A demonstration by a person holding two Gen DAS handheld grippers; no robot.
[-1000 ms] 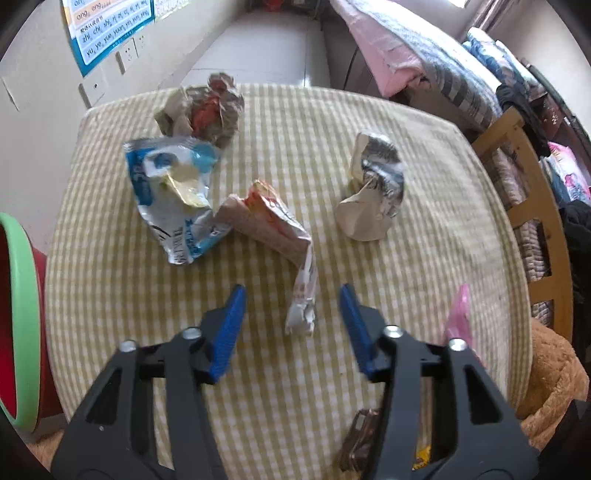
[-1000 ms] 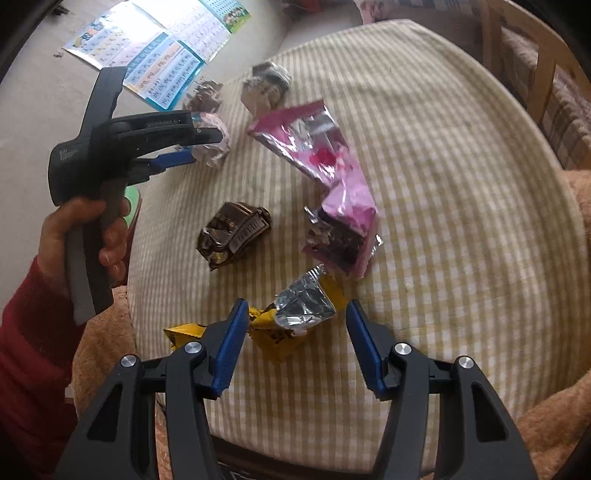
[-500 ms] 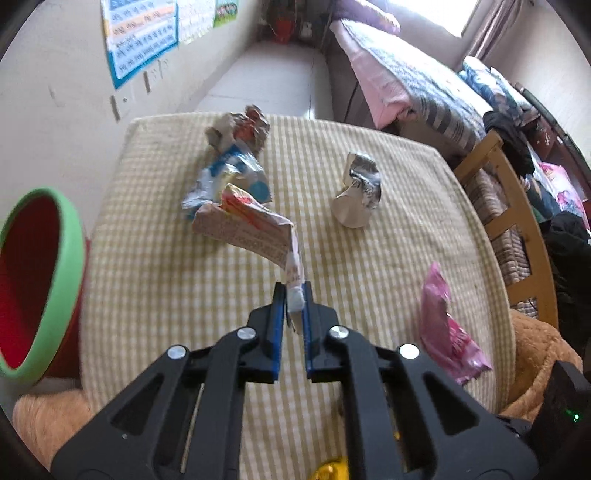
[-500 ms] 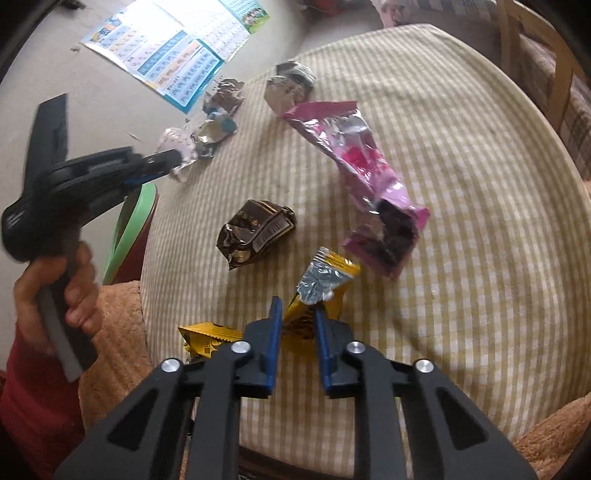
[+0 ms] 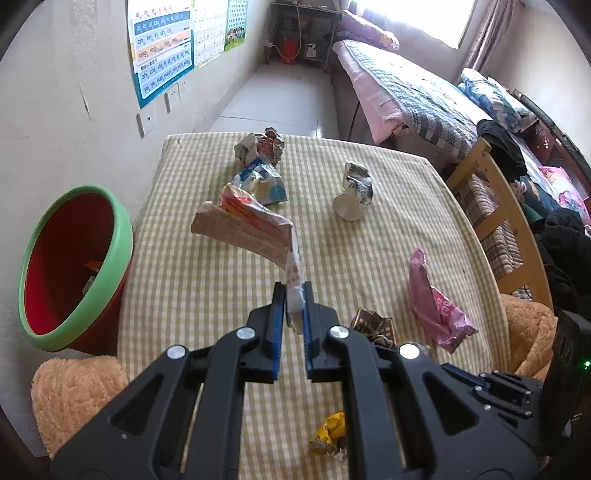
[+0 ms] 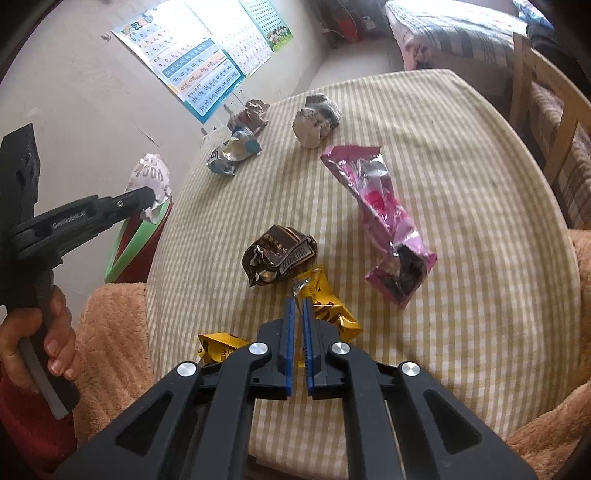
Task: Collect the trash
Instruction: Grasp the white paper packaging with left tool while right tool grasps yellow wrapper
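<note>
Bright window (image 5: pixel 436 18) daylight, soft shadows, fisheye-warped edges, sharp focus

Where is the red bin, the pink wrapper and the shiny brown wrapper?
red bin (image 5: pixel 125 236): left wrist view, on its green rim.
pink wrapper (image 6: pixel 380 206): right wrist view, on its middle.
shiny brown wrapper (image 6: pixel 277 254): right wrist view, on its crumpled top.

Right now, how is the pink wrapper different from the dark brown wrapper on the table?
The pink wrapper is long and stretched out; the dark brown wrapper is scrunched into a short lump. The pink one is bright with a silvery inside showing, while the brown one is dark with a barcode label. The pink one lies farther from the bin, the brown one nearer. Both are shiny, crinkled trash lying loose on the checked tablecloth, with no jaws on them.
</note>
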